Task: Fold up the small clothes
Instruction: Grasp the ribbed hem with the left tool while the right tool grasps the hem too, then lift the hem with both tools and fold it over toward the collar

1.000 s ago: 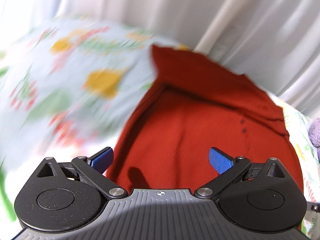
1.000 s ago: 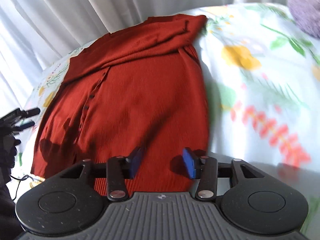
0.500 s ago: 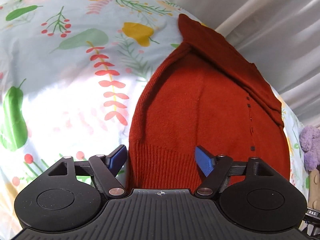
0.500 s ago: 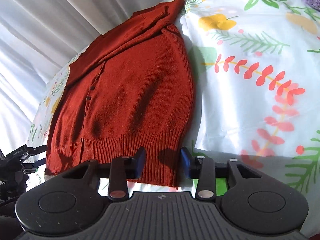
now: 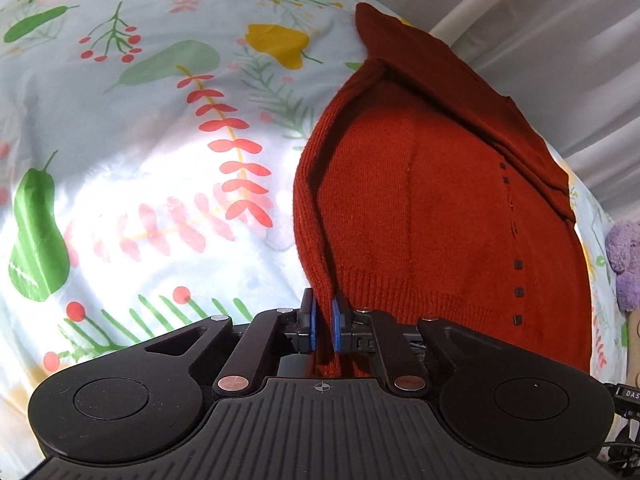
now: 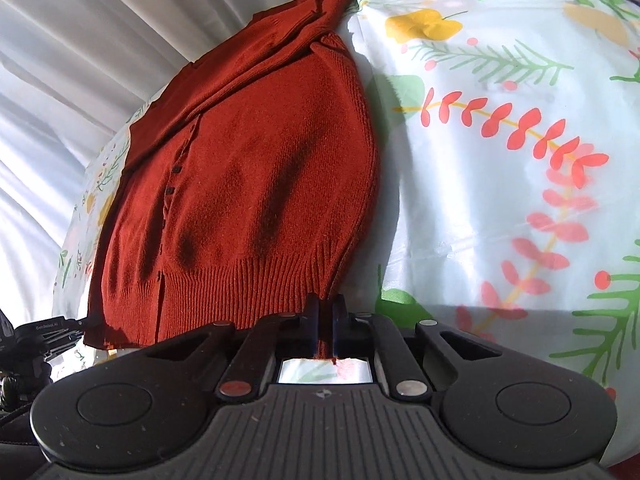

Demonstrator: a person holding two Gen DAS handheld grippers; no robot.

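The cardigan (image 5: 432, 216) is spread flat on the floral sheet (image 5: 140, 160), its long axis running straight away from both grippers: the ribbed hem is nearest, and the sleeves are laid across the far end by the white curtain (image 5: 560, 40). Each near hem corner is taken by one tool. The left gripper (image 5: 323, 320) is clenched on the left corner, where the side edge is drawn up into a narrow ridge between the blue pads (image 5: 337, 322). The right gripper (image 6: 326, 322) is clenched on the right corner, and a thin strip of knit is seen pinched between its pads (image 6: 314, 320), with the sheet visible beneath. In the right wrist view the left tool is glimpsed at the far hem corner, so the whole hem is spanned between the two hands. Both grippers are tipped steeply downward, close to the sheet, and neither is nearer to the garment's far end than the other.

The coming move is judged to be a lift of the hem and a carry along the long axis toward the sleeves, so that the body is halved. An even, parallel travel of both hands would be called for; otherwise a skewed fold is likely. A purple plush toy (image 5: 624, 264) lies beyond the right edge, clear of that path.
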